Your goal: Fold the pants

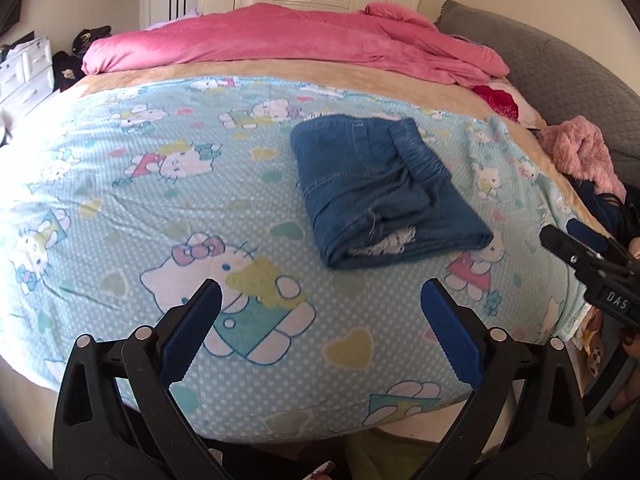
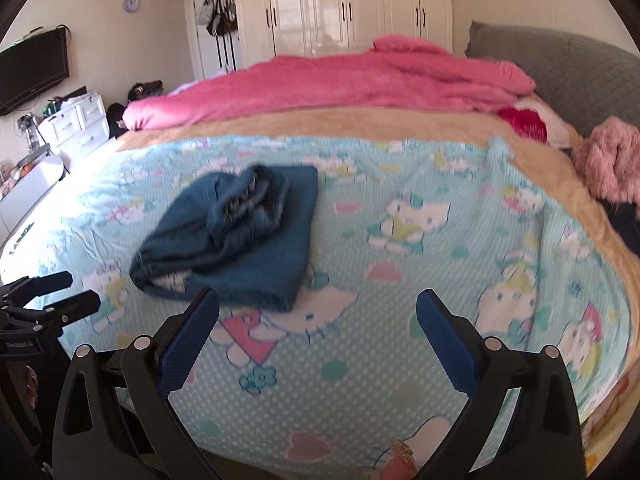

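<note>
Left jaws: the left gripper [image 1: 320, 308] stands spread wide with nothing between its blue pads; it hangs above the near edge of the bed, well short of the pants.
Right jaws: the right gripper [image 2: 318, 316] is likewise gaping and holds nothing; its left pad sits just near of the bundle's near edge in its own view, not touching as far as I can tell.
Pants: the blue denim pants [image 1: 384, 192] lie on the cartoon-cat sheet [image 1: 160, 200], right of centre in the left view, left of centre in the right view.
Shape of the bundle: a compact, roughly rectangular stack of several layers, with the gathered elastic waistband on top toward the far right and a frayed, torn patch showing at the near edge.
Progress: judged from the stack, the folding looks essentially done; the legs are already doubled over and no loose length trails out.
Left to do: at most a tidy-up, since the top layer is rumpled and the waistband bulges instead of lying flat.
Surroundings: a pink duvet [image 1: 280, 44] is heaped at the far end of the bed, and a fluffy pink garment [image 1: 580, 152] lies at the far right.
Sharpness: the right view is blurred, so fine folds there are hard to read.
</note>
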